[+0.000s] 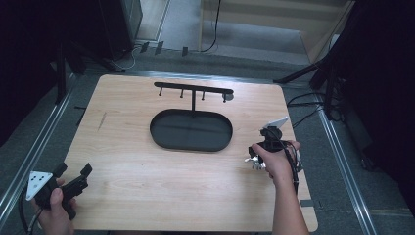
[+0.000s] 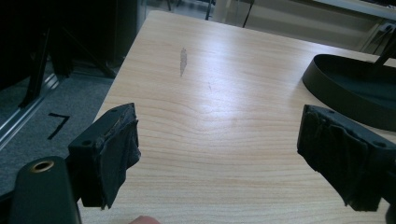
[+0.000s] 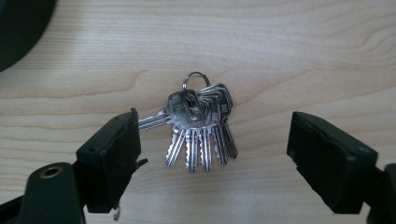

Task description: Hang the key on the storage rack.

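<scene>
Between the gaping right tongs [image 3: 212,154] lies a bunch of silver metal keys [image 3: 201,126], not yet gripped. Left tongs [image 2: 217,154] hang open, empty. Lifting remains.

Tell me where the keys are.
The keys lie flat on the table near its right edge, between the open jaws of the right gripper, right of the black tray in the high view.

A bunch of silver keys [image 3: 201,126] lay flat on the wooden table [image 3: 289,56]. The right gripper [image 3: 212,154] hung over them, its two black jaws wide apart, one on each side.
</scene>
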A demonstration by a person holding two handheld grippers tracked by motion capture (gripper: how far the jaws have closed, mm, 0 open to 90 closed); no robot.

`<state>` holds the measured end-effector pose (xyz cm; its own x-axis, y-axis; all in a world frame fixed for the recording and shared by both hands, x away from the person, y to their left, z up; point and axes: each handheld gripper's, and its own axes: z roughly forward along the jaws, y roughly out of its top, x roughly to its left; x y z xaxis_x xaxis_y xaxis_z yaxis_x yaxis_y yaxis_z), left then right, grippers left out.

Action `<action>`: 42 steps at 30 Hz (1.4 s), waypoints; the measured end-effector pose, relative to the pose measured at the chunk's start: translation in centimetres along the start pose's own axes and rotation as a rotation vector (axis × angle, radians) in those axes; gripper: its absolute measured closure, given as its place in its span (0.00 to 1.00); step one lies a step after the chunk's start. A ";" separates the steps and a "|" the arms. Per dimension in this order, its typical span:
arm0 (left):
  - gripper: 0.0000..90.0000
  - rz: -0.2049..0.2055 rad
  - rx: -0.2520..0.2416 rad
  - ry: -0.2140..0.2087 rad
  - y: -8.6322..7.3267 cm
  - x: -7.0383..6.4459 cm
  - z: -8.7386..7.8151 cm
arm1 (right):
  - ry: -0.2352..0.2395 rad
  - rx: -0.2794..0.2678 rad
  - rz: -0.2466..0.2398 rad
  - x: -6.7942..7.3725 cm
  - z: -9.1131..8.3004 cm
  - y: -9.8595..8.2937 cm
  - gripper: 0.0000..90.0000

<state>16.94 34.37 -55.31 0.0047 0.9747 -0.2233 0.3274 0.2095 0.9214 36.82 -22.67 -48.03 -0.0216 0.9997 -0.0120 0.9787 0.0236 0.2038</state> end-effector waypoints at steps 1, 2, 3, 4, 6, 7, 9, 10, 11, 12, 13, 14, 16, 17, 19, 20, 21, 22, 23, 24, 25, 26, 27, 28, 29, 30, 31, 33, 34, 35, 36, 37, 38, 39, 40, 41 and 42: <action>0.14 -0.001 -0.001 -0.003 0.0 0.0 0.0 | -0.023 0.064 0.050 0.1 0.6 0.5 0.17; 0.14 -0.001 -0.001 -0.003 0.0 0.0 0.0 | -0.029 0.084 0.066 0.2 0.9 0.7 0.16; 0.14 -0.002 -0.001 -0.004 0.0 0.0 0.0 | -0.028 0.097 0.092 0.3 1.2 0.8 0.16; 0.14 -0.002 0.001 -0.005 0.0 0.0 0.0 | -0.028 0.097 0.092 0.3 1.2 0.8 0.16; 0.14 -0.003 0.003 -0.006 0.0 0.1 0.0 | -0.019 0.108 0.127 0.6 1.6 1.1 0.15; 0.14 -0.007 0.004 -0.005 0.0 0.1 0.0 | -0.021 0.102 0.137 1.3 1.8 1.3 0.16; 0.15 -0.011 0.006 -0.005 0.0 0.1 0.0 | -0.035 0.091 0.137 1.8 2.0 1.4 0.17; 0.15 -0.013 0.006 -0.005 0.0 0.2 0.1 | -0.054 0.088 0.132 2.1 2.1 1.4 0.18; 0.15 -0.016 0.004 -0.006 0.0 0.2 0.1 | -0.064 0.085 0.124 2.2 2.2 1.4 0.19; 0.15 -0.016 0.005 -0.006 0.0 0.2 0.1 | -0.075 0.090 0.123 2.4 2.3 1.4 0.20; 0.15 -0.016 0.004 -0.006 0.0 0.2 0.1 | -0.080 0.085 0.115 2.4 2.4 1.3 0.23; 0.15 -0.015 0.006 -0.005 0.0 0.1 0.1 | -0.083 0.084 0.120 2.3 2.5 1.3 0.25; 0.15 -0.011 0.009 -0.005 0.0 0.2 0.1 | -0.082 0.082 0.121 2.2 2.6 1.2 0.28; 0.15 -0.011 0.010 -0.005 0.0 0.2 0.1 | -0.078 0.078 0.111 2.0 2.6 0.9 0.31; 0.15 -0.012 0.010 -0.006 0.0 0.2 0.1 | -0.078 0.075 0.095 1.8 2.6 0.8 0.35; 0.15 -0.012 0.010 -0.006 0.0 0.2 0.1 | -0.082 0.077 0.087 1.7 2.4 0.7 0.39; 0.15 -0.012 0.011 -0.005 0.0 0.2 0.1 | -0.078 0.077 0.072 1.5 2.3 0.6 0.47; 0.15 -0.010 0.012 -0.005 0.0 0.1 0.1 | -0.072 0.082 0.063 1.4 2.2 0.5 0.50; 0.15 -0.009 0.011 -0.004 0.0 0.1 0.1 | -0.059 0.085 0.057 1.1 2.2 0.4 0.55; 0.15 -0.009 0.011 -0.004 0.0 0.1 0.1 | -0.022 0.091 0.068 0.6 2.1 0.3 0.62; 0.15 -0.010 0.011 -0.004 0.0 0.1 0.1 | -0.005 0.094 0.068 0.3 2.1 0.2 0.65; 0.15 -0.010 0.012 -0.005 0.0 0.1 0.1 | 0.022 0.091 0.062 -0.1 2.0 0.1 0.71; 0.15 -0.009 0.012 -0.004 0.0 0.1 0.1 | 0.038 0.090 0.057 -0.4 2.0 0.0 0.76; 0.15 -0.008 0.012 -0.004 0.0 0.1 0.1 | 0.046 0.095 0.048 -0.6 1.9 -0.1 0.78; 0.15 -0.008 0.011 -0.004 0.0 0.1 0.1 | 0.060 0.091 0.038 -0.8 1.9 -0.2 0.81; 0.15 -0.008 0.011 -0.004 0.0 0.1 0.1 | 0.075 0.087 0.039 -1.1 1.7 -0.2 0.86; 0.15 -0.008 0.011 -0.004 0.0 0.1 0.1 | 0.101 0.076 0.035 -1.3 1.5 -0.3 0.89; 0.15 -0.009 0.011 -0.005 0.0 0.1 0.1 | 0.139 0.065 0.030 -1.7 1.2 -0.3 0.93; 0.15 -0.009 0.011 -0.005 0.0 0.1 0.1 | 0.146 0.062 0.031 -1.8 1.1 -0.3 0.94; 0.15 -0.010 0.012 -0.005 0.0 0.1 0.1 | 0.136 0.050 0.023 -1.9 0.9 -0.4 0.97; 0.15 -0.009 0.012 -0.005 0.1 0.1 0.1 | 0.115 0.040 0.010 -1.9 0.7 -0.4 1.00; 0.15 -0.009 0.012 -0.005 0.0 0.1 0.1 | 0.114 0.035 -0.001 -2.0 0.6 -0.4 1.00; 0.15 -0.008 0.013 -0.006 0.1 0.1 0.1 | 0.117 0.037 -0.008 -2.1 0.5 -0.4 1.00; 0.15 -0.008 0.013 -0.006 0.1 0.1 0.1 | 0.117 0.037 -0.008 -2.1 0.5 -0.4 1.00; 0.15 -0.008 0.013 -0.006 0.1 0.1 0.1 | 0.114 0.037 -0.029 -2.1 0.3 -0.4 1.00; 0.15 -0.008 0.013 -0.006 0.1 0.1 0.1 | 0.116 0.033 -0.032 -2.1 0.2 -0.3 1.00; 0.15 -0.008 0.013 -0.006 0.1 0.1 0.1 | 0.112 0.027 -0.037 -2.0 0.1 -0.3 1.00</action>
<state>17.03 34.50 -55.32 0.0074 0.9725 -0.2327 0.3398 0.2164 0.9152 36.58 -24.71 -48.13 -0.0785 0.9928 0.0904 0.9820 0.0614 0.1787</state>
